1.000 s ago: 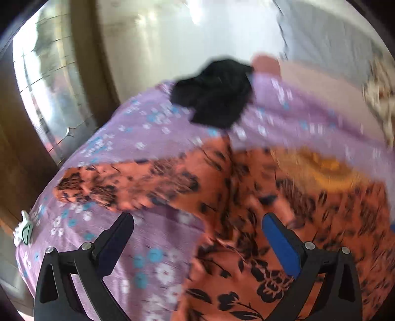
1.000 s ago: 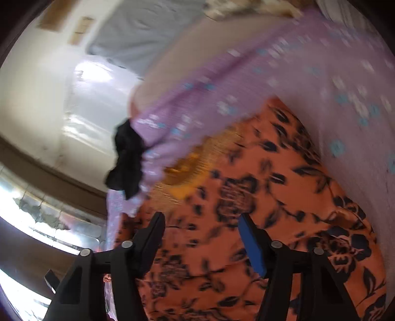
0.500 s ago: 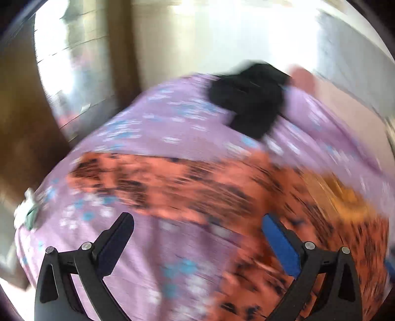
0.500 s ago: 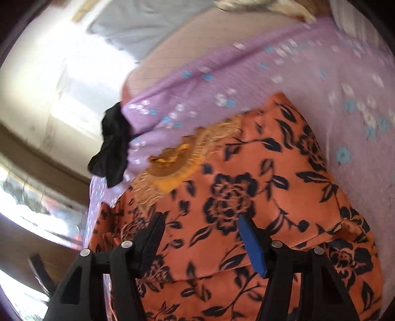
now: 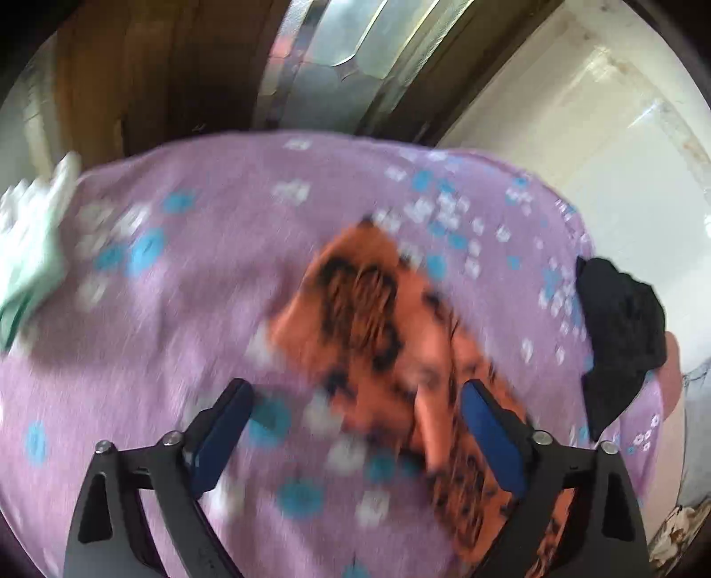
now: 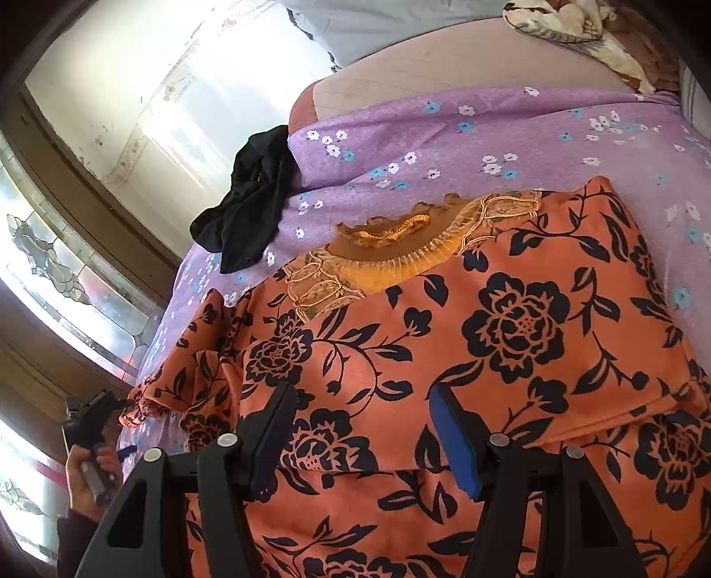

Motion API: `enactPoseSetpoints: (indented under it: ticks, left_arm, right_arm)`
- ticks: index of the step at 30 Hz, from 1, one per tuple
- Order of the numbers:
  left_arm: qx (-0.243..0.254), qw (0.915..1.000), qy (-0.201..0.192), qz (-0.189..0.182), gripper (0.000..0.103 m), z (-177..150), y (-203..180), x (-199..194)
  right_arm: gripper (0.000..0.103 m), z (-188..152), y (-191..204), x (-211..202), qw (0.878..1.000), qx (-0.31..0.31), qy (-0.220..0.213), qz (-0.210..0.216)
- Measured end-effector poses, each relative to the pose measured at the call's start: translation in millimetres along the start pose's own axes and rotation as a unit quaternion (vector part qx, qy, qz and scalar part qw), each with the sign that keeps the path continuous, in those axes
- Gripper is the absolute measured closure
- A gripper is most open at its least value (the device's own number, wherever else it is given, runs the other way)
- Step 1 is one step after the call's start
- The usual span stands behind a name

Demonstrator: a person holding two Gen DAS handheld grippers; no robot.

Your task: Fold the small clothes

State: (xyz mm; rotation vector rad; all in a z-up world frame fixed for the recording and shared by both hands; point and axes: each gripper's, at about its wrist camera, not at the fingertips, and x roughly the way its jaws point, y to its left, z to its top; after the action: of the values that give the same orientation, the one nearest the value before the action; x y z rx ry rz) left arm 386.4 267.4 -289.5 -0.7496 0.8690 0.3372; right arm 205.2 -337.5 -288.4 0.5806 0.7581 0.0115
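An orange garment with black flowers (image 6: 511,338) and a gold embroidered neckline (image 6: 400,249) lies spread on a purple flowered sheet (image 6: 489,129). My right gripper (image 6: 360,400) hovers open over the garment's body, nothing between its blue pads. In the blurred left wrist view, the garment's sleeve (image 5: 369,320) stretches out on the sheet (image 5: 177,333). My left gripper (image 5: 355,400) is above it, its jaws closing, with the sleeve's lower part lying between them; the pads do not press on it. A hand (image 6: 84,480) is at the sleeve end in the right wrist view.
A black cloth (image 6: 249,204) hangs over the sheet's edge, also seen as a black cloth (image 5: 622,329) at the right. A mint-green cloth (image 5: 31,249) lies at the left edge. A wooden door with patterned glass (image 5: 311,58) stands beyond. A patterned cushion (image 6: 564,22) lies far back.
The left gripper swept fast along the sleeve toward its end while rolling; the black cloth slid from top centre to the right edge. The right gripper shifted slightly over the garment's body.
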Motion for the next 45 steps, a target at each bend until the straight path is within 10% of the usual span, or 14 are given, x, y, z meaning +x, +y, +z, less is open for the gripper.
enactPoseSetpoints:
  ticks: [4,7,14,23,34,40,43,45]
  left_arm:
    - [0.012,0.9994,-0.031,-0.004,0.019,19,1,16]
    - [0.028,0.9988,-0.039,0.003,0.088,33,-1,29]
    - [0.077,0.9935,-0.074,-0.041,0.094,35,-31,-5]
    - [0.288,0.9222,-0.168,-0.196,0.094,-71,-191,-179]
    - [0.483,0.8379,-0.007,-0.254,0.094,-289,-377,-198]
    - [0.567,0.7612,0.134,-0.286,0.07,-409,-401,-213]
    - [0.569,0.757,0.109,-0.302,0.044,-413,-391,-236]
    - [0.551,0.7757,0.077,-0.299,0.034,-389,-379,-248]
  right_arm:
    - [0.037,2,-7,1,1.0,0.007,-0.002,-0.003]
    - [0.037,7,-13,1,1.0,0.01,-0.008,-0.008]
    - [0.037,20,-25,-8,0.998,0.03,-0.041,-0.02]
    - [0.037,36,-57,-57,0.988,0.099,-0.115,-0.008]
    - [0.036,60,-140,-145,0.955,0.204,-0.214,0.017]
    - [0.03,66,-173,-171,0.943,0.24,-0.23,0.021]
    - [0.022,70,-180,-171,0.943,0.248,-0.22,0.039]
    - [0.021,74,-179,-165,0.948,0.244,-0.2,0.049]
